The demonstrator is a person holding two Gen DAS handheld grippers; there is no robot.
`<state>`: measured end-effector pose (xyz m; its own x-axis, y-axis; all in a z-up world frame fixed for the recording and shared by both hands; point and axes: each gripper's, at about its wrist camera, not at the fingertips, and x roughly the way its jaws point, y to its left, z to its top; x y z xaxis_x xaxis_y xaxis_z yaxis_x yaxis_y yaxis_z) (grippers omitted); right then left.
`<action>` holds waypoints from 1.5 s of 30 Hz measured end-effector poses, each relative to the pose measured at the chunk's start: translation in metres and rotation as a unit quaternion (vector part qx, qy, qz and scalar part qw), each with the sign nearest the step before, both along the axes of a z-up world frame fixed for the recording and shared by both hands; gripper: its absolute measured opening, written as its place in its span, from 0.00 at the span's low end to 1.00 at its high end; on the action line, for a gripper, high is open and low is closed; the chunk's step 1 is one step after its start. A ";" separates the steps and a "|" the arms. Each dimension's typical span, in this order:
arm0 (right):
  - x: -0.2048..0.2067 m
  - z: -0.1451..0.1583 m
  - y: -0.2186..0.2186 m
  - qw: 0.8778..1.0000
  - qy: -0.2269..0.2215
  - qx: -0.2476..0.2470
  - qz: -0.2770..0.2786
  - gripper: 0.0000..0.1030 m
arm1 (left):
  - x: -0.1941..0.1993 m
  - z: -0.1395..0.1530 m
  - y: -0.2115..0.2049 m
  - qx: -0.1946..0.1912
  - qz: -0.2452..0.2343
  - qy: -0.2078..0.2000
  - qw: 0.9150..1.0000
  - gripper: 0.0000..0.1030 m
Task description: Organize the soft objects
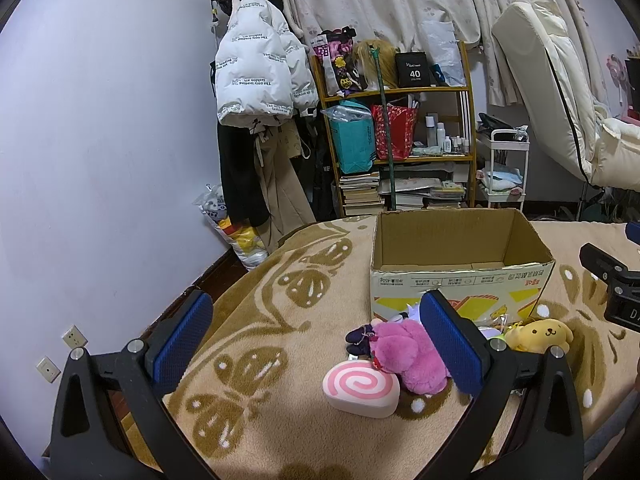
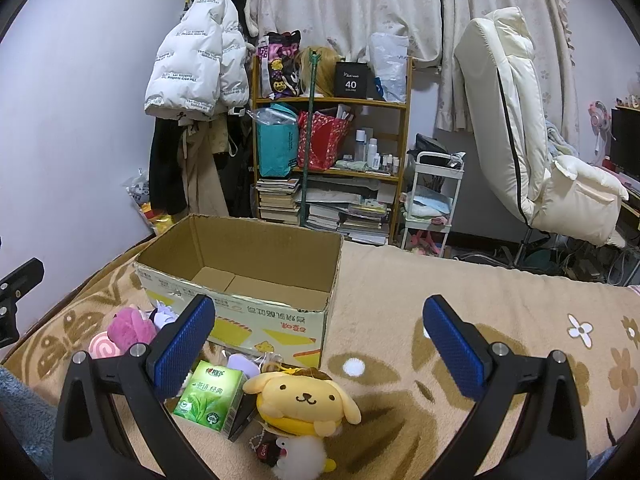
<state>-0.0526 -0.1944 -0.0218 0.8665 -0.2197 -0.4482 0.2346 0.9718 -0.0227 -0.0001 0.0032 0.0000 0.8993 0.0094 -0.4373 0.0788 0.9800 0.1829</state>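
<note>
An open, empty cardboard box [image 1: 460, 276] [image 2: 240, 280] stands on the bed. In front of it lie soft toys: a pink swirl roll cushion [image 1: 360, 388] [image 2: 102, 346], a pink furry plush [image 1: 408, 354] [image 2: 130, 326], a yellow dog plush [image 1: 538, 334] [image 2: 304, 400] and a green tissue pack [image 2: 212, 398]. My left gripper [image 1: 316, 344] is open and empty, above the swirl cushion and pink plush. My right gripper [image 2: 320, 344] is open and empty, above the yellow dog and tissue pack.
The bed has a tan flower-patterned blanket [image 1: 280, 320] [image 2: 480, 320]. Behind it stand a wooden shelf with bags and books [image 1: 396, 128] [image 2: 328, 140], a white cart [image 2: 434, 200], hanging coats [image 1: 260, 72] and a white reclining chair [image 2: 528, 140].
</note>
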 end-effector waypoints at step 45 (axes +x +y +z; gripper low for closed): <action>0.001 -0.002 -0.001 1.000 0.003 0.002 0.001 1.00 | 0.002 -0.006 0.000 -0.001 -0.004 0.006 1.000 0.99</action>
